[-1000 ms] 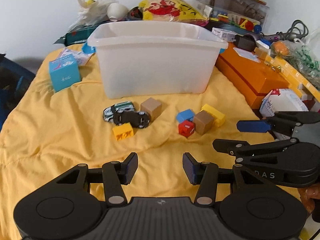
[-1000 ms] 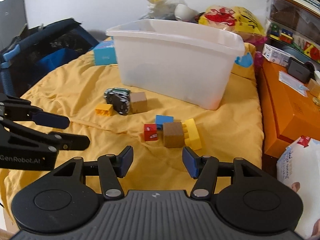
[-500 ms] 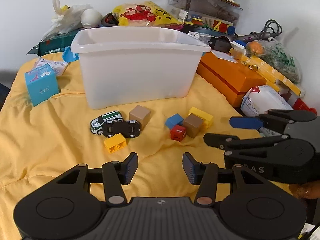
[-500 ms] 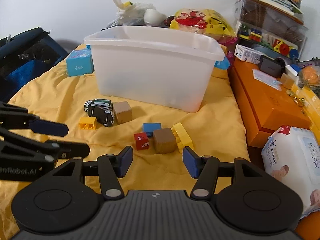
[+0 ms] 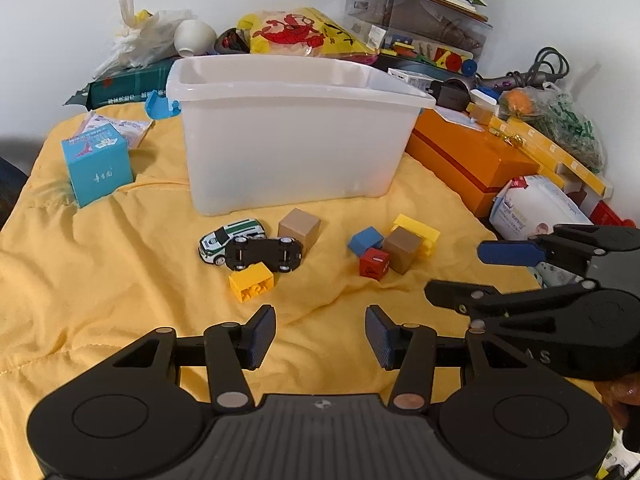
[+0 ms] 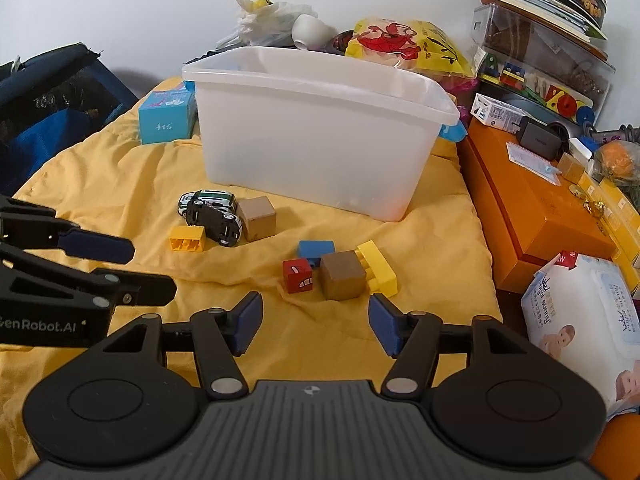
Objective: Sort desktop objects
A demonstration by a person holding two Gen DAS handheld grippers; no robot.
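Note:
A white plastic bin (image 5: 288,140) (image 6: 320,148) stands on the yellow cloth. In front of it lie a green-white toy car (image 5: 232,236), a black toy car (image 5: 262,254) (image 6: 214,220) on its roof, a tan cube (image 5: 299,227) (image 6: 258,217) and a yellow brick (image 5: 251,281) (image 6: 187,238). To the right lie a blue cube (image 5: 365,241) (image 6: 316,249), a red cube (image 5: 374,262) (image 6: 297,276), a brown cube (image 5: 402,243) (image 6: 343,274) and a long yellow brick (image 5: 418,232) (image 6: 378,266). My left gripper (image 5: 320,336) is open and empty, near the small yellow brick. My right gripper (image 6: 314,322) is open and empty, just short of the brown cube.
A light blue box (image 5: 96,166) stands at the left. An orange box (image 5: 472,160) (image 6: 536,208) and a pack of wipes (image 6: 588,308) lie on the right. Bags, books and toy boxes crowd the back wall. A dark bag (image 6: 44,104) is at the far left.
Both grippers have swung and drawn a little closer to the toys. The bin and blocks sit lower and more central in both views. Nothing on the cloth has moved.

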